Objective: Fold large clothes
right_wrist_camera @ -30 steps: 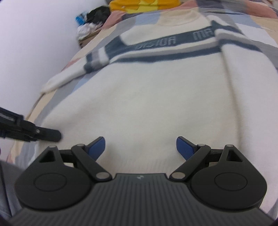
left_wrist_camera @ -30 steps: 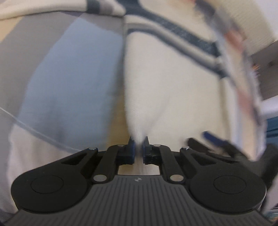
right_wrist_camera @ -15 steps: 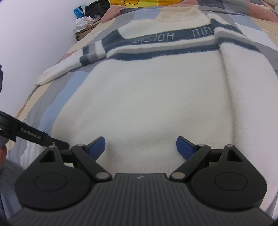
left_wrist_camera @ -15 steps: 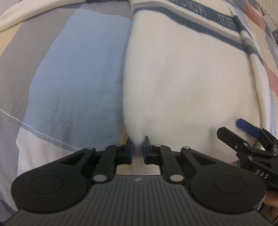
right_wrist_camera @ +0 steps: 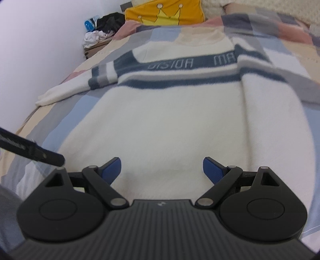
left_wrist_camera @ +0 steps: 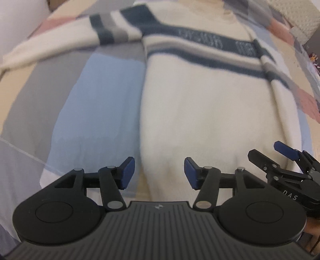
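A cream sweater (right_wrist_camera: 170, 124) lies flat on a bed (right_wrist_camera: 66, 124) with a patchwork cover of blue, grey, pink and tan squares. It has dark blue stripes across the chest and some letters in the top stripe. The letters are upside down and fuzzy, so they are hard to read. One sleeve (right_wrist_camera: 76, 88) sticks out to the left, toward the wall. The other sleeve (right_wrist_camera: 266, 104) is folded down along the right side of the body. The near hem is hidden behind the gripper bodies in both views.

The left gripper (left_wrist_camera: 159, 172) hangs over the near left edge of the sweater. Its jaws have just been opening, and now they stand partly apart. The blue pads (left_wrist_camera: 128, 170) do not press on the cloth. The sweater's edge shows in the gap between them, lying below. This view is blurry, more so at the far end.

The right gripper (right_wrist_camera: 162, 170) is over the near middle of the sweater. Its jaws are wide apart and hold nothing.

In the right wrist view only a dark tip of the left gripper shows, cut off at the left edge. Far off lie a yellow pillow (right_wrist_camera: 164, 14) with a crown on it and a pile of clothes (right_wrist_camera: 102, 30) by the wall, too small to make out
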Available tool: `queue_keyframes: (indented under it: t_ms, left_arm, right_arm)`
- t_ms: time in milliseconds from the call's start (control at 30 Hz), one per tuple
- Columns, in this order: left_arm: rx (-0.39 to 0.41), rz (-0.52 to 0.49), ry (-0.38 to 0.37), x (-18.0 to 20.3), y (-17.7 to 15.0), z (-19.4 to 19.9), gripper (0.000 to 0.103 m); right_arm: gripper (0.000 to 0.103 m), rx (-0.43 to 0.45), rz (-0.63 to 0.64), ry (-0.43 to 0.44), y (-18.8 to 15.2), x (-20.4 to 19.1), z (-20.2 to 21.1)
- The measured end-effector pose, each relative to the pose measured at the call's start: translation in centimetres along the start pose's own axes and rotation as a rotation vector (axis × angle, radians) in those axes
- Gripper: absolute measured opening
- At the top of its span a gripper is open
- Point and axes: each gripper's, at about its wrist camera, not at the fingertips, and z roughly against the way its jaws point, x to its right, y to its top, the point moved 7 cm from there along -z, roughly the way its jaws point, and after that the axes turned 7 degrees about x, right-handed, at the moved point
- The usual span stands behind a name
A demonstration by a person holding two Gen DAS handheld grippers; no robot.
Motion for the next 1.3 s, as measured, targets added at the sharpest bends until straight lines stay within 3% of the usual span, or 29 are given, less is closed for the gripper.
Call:
queue_keyframes:
  t_ms: [200,500,667,767,900,1200,1300]
  left_arm:
    - [0.097,-0.060,-0.015,3.6,1.6,1.0,0.061]
    - [0.190,-0.180,-0.092,11.8,4.2,-0.1,0.061]
    - [0.267,-0.241,-0.073,14.2,6.1,-1.5,0.061]
    - [0.304,-0.254,-0.083,15.0,6.2,-2.5,0.061]
    - [0.294,-0.261,-0.141,15.7,5.4,-4.2,0.061]
    - [0.312,-0.177,-0.174,14.3,2.9,-6.5,0.061]
    - [0.300,-0.168,-0.175,13.7,2.2,-7.3,0.061]
  right_arm:
    - [0.090,0.110,-0.010,-0.121,1.9,2.6,1.6]
    - [0.090,0.141,-0.030,-0.292,2.5,6.6,1.5]
    - [0.090,0.135,-0.049,-0.365,2.4,8.6,1.2]
    - [0.090,0.113,-0.066,-0.367,1.8,9.1,0.8]
    - [0.090,0.087,-0.072,-0.393,1.0,9.8,0.1]
    - [0.090,0.079,-0.076,-0.433,0.5,10.2,-0.2]
    - [0.084,0.061,-0.088,-0.445,0.2,10.6,-0.6]
